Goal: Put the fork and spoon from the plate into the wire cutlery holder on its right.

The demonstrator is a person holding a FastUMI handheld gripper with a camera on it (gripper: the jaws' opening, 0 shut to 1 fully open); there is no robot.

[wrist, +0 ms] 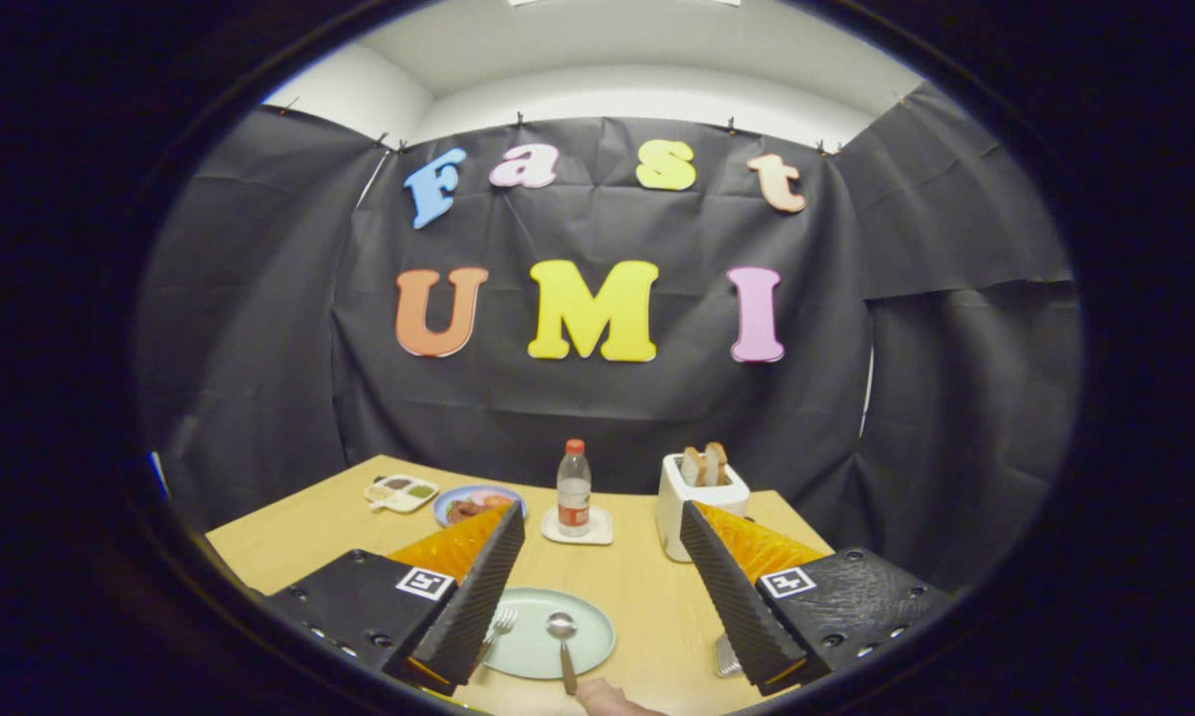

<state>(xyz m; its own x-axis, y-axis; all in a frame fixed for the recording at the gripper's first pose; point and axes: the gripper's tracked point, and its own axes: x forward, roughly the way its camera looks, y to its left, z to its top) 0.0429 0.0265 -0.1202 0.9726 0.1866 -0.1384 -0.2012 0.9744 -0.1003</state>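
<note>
Gripper [597, 587] spread wide, holding nothing, above the table [647, 597]. Plate [548, 636] sits between the fingers: fork [498, 628] on its left edge by the left finger, spoon [563, 641] near centre. Holder [725, 656] mostly hidden behind right finger. A fingertip [607, 696] touches the spoon handle's near end

You'll find no legible print on the table items. The bottle [574, 487] at centre frame has a red label [574, 517], its text too small to read. The gripper [597, 587] carries two square black-and-white marker tags, one lower left [426, 583] and one lower right [784, 582] — coded patterns, no characters. Its fingers stand spread wide, gripping nothing.
</note>
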